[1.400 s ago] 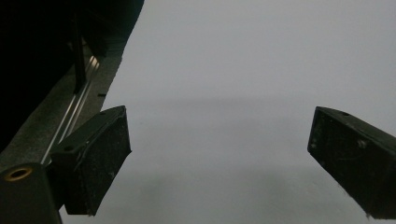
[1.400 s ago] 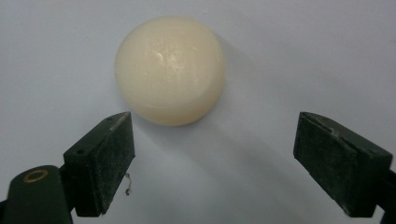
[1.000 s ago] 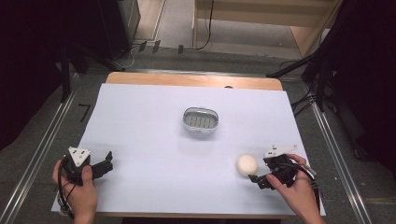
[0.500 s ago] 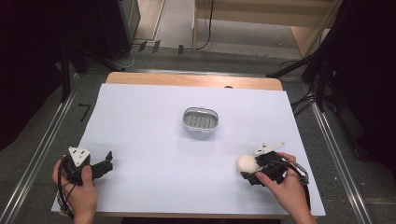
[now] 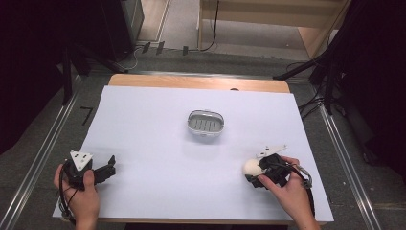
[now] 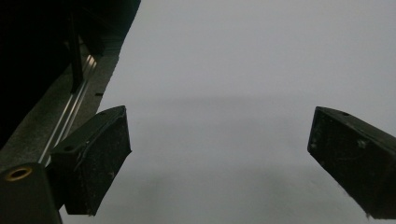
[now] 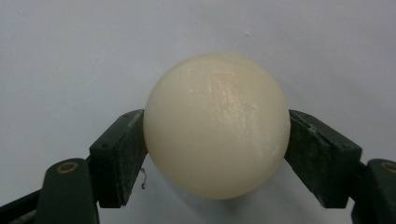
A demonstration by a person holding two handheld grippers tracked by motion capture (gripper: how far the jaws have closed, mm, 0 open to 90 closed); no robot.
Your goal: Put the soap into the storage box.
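From the high view, the right gripper (image 5: 256, 171) had moved in on the cream ball (image 5: 251, 167) and just closed its jaws on it; the soap dish (image 5: 205, 123) lay well beyond them, the white counter (image 5: 158, 143) between unobstructed. The left gripper view showed the left gripper (image 6: 219, 158) with jaws spread over bare counter. In the right gripper view, the ball (image 7: 215, 125) sat pinched between both jaws, so the grasp looked made.

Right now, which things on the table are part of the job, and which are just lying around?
Part of the job:
- the cream ball, squeezed in the right gripper
- the small grey dish in the middle of the table, probably where the ball goes

Just lying around:
- the left gripper, open and holding nothing
- the white sheet covering the table
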